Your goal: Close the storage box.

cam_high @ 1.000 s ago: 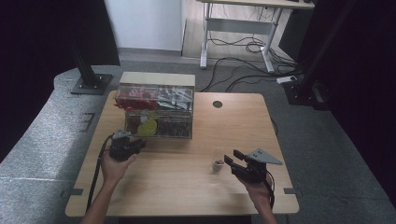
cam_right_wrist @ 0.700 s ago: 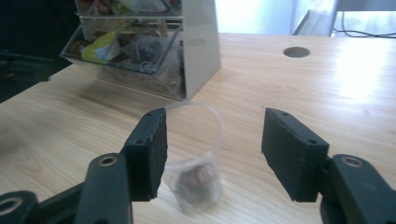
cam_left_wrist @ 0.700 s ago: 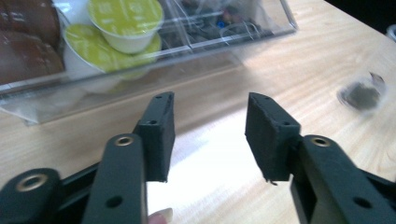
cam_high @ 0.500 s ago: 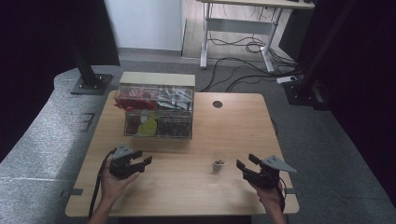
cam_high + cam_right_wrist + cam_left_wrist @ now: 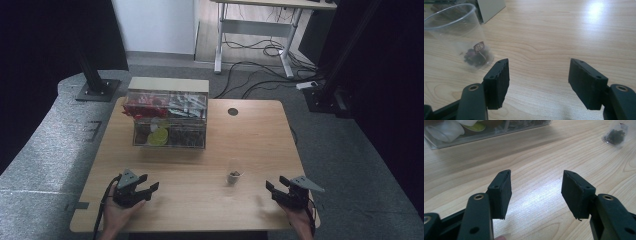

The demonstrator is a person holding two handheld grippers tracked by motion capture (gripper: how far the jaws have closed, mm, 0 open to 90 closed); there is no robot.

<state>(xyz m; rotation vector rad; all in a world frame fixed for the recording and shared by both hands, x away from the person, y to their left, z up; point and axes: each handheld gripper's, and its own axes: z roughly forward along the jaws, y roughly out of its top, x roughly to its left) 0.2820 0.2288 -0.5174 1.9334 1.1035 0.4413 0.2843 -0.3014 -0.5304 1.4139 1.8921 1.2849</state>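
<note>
A clear plastic cup [image 5: 233, 171] with dark bits and a small tag at its bottom stands on the wooden table [image 5: 250, 135], right of centre near the front. In the right gripper view the cup [image 5: 461, 37] is up and left of my right gripper [image 5: 538, 82], which is open and holds nothing. My right gripper [image 5: 280, 188] rests near the front right edge. My left gripper [image 5: 146, 184] sits near the front left edge, open and empty; in the left gripper view [image 5: 536, 192] the cup [image 5: 616, 135] is far off at the upper right.
A clear compartment box [image 5: 167, 120] with red packets, white sachets, a yellow-green lid and dark items stands at the back left of the table. A round cable hole [image 5: 233, 111] lies behind centre. Desk legs and cables [image 5: 260, 50] are on the floor beyond.
Both grippers have drawn back toward the front edge of the table. The left one moved away from the box, the right one away from the cup. The cup has stayed put.
</note>
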